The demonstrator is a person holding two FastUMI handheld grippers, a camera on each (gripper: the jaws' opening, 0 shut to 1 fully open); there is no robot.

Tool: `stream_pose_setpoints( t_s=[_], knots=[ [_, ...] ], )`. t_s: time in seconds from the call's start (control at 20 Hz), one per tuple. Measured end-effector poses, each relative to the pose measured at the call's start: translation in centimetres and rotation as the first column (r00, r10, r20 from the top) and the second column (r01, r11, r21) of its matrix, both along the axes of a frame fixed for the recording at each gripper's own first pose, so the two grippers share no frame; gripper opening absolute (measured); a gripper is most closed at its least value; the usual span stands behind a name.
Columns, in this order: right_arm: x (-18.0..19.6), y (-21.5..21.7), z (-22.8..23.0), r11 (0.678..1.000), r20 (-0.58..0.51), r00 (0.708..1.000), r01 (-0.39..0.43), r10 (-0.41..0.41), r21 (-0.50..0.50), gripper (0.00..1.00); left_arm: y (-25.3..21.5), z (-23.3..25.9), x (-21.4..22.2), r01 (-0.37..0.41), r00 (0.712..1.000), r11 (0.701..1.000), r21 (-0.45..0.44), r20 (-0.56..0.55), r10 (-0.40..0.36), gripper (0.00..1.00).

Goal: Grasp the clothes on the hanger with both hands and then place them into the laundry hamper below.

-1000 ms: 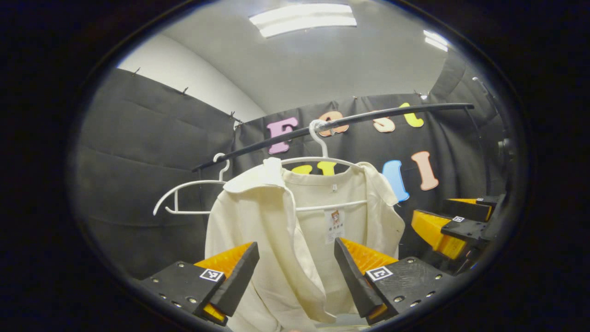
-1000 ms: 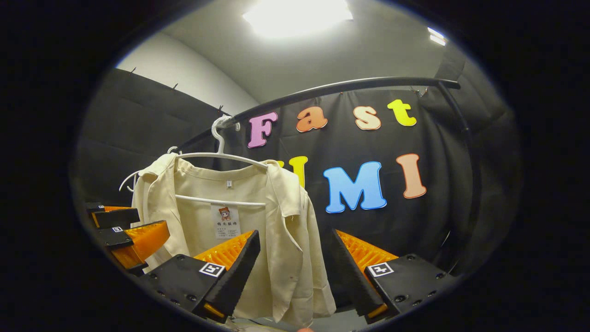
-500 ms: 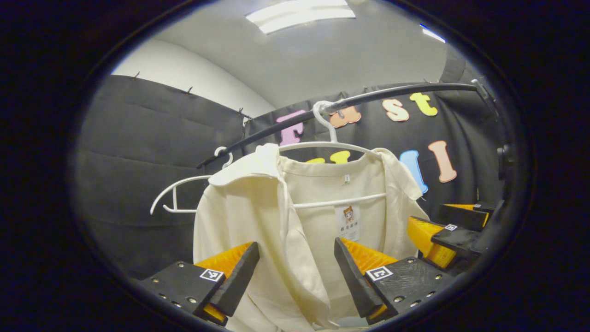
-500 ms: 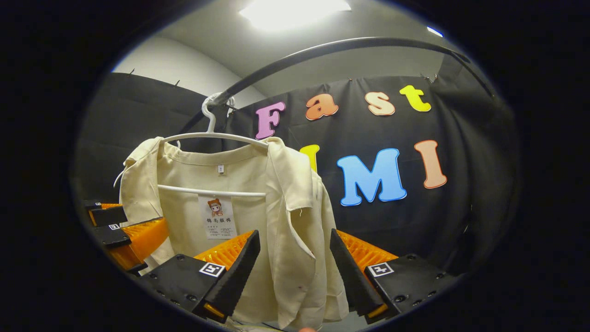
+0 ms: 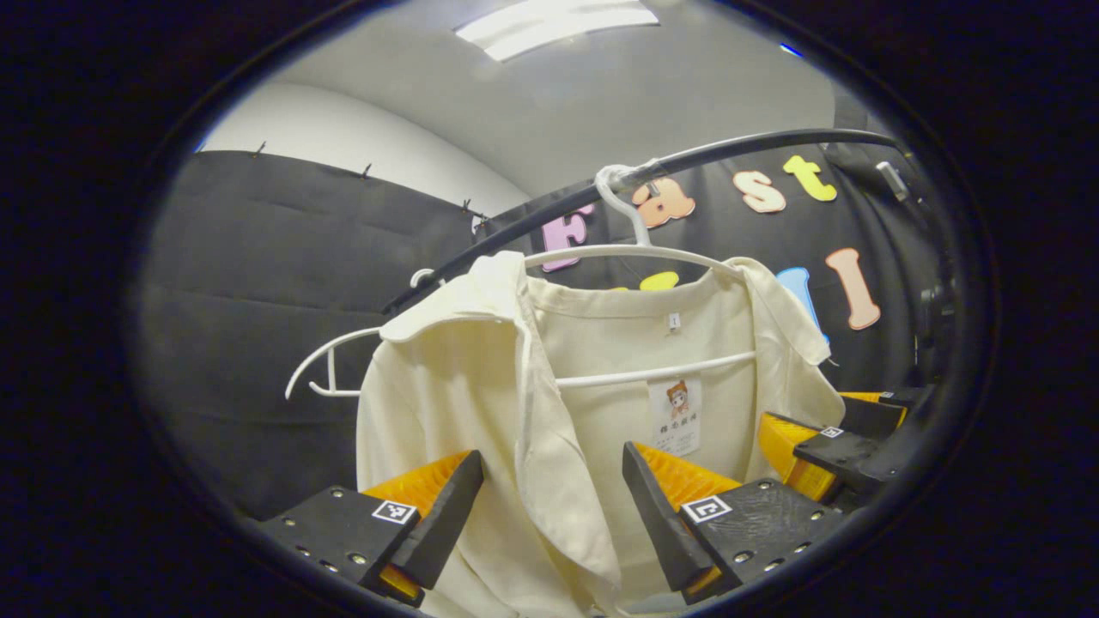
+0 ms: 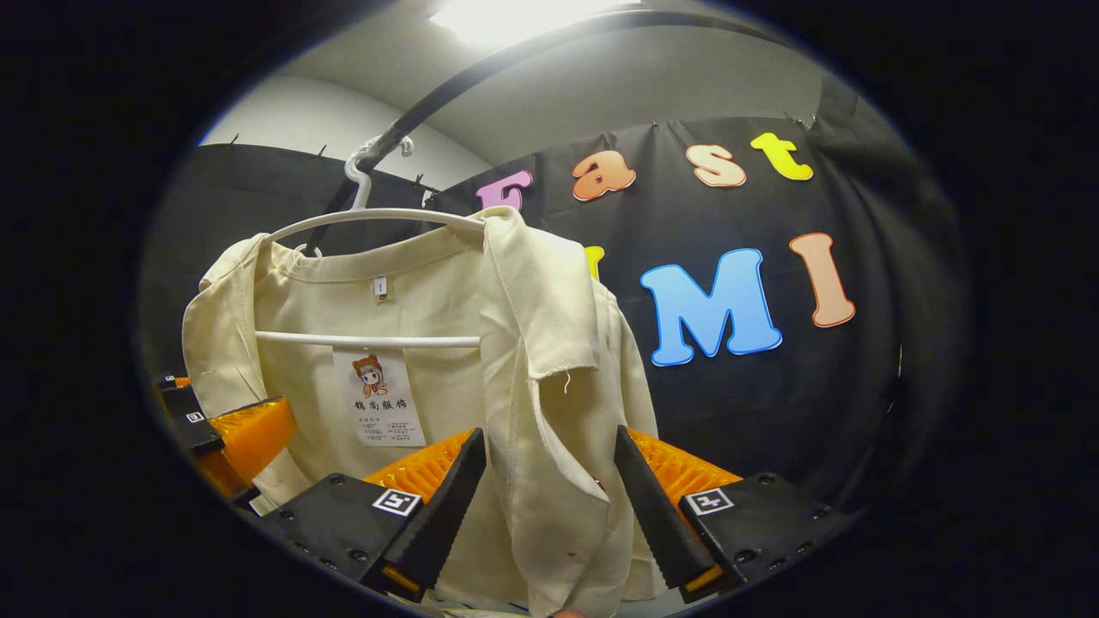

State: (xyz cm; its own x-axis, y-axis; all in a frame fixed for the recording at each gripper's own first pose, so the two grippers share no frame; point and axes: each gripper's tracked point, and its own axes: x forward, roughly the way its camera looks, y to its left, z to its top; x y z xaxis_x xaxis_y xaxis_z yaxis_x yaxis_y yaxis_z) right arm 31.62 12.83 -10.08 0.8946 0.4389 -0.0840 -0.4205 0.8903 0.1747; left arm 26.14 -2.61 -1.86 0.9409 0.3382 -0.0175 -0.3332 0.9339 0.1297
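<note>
Honestly, both spread grippers, left gripper and right gripper, straddle the cream shirt's front edges, so a thin pinch could slip or drag the white hanger off the rail.

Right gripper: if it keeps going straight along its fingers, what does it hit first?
Most likely the cream shirt's right front panel, hanging between the open right gripper fingers. Behind it is the booth wall; depth is unclear.

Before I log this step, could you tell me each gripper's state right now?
Left gripper: open, astride the shirt's front edge.
Right gripper: open, shirt fabric between its fingers, ungripped.
</note>
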Motion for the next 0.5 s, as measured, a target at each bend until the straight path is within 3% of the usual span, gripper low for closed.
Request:
stream_pose_setpoints(
  t_s=[0.5],
  knots=[
    [1.8, 0.8, -0.6, 0.996, -0.027, 0.996, 0.082, -0.082, -0.018, 0.94, 1.3, -0.7, 1.1, -0.109, 0.994, 0.993, 0.036, -0.011, 0.109, 0.96]
  ],
)
